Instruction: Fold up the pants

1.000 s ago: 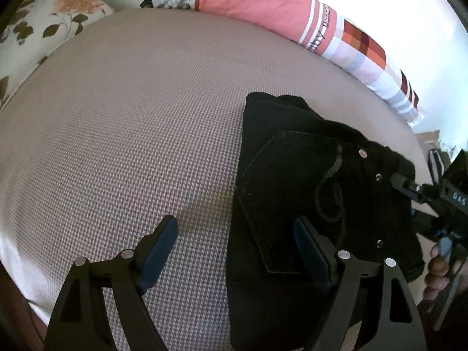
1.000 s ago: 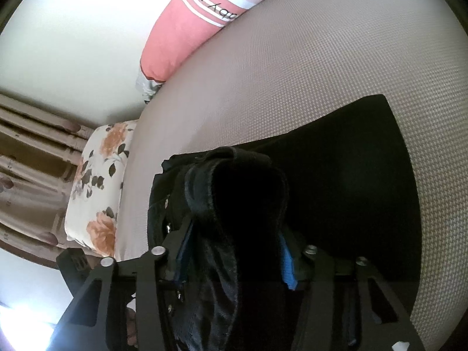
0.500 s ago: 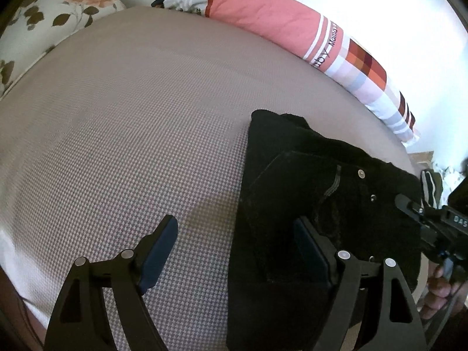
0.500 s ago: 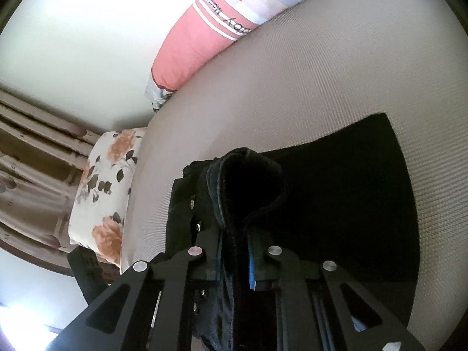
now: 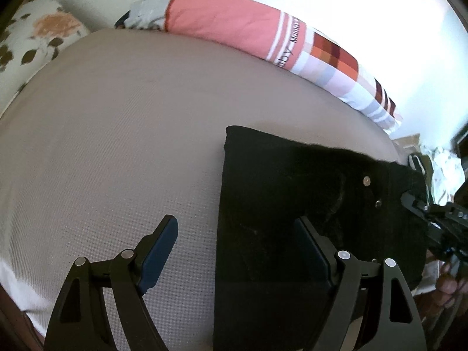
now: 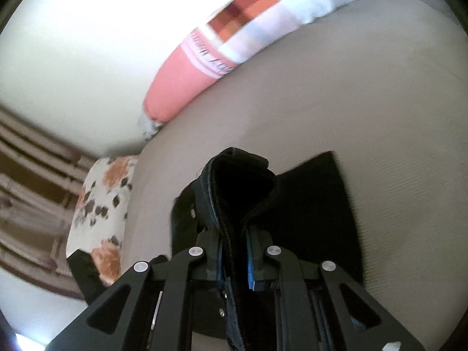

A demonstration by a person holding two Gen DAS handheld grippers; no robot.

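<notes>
One pair of black pants (image 5: 292, 204), folded flat on the bed (image 5: 117, 146), and two pillows. Right claw (image 6: 235, 259) is clamped on a bunched-up waistband edge, only clear from its own cam. Left claw (image 5: 234, 248) hangs wide open, nothing in it, straddling the pants' edge.

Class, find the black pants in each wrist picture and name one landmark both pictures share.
Left wrist: pants fill the lower right, lying on the bed.
Right wrist: pants at lower centre, a fold pinched in the right tool.
Shared landmark: the pink striped pillow.
</notes>
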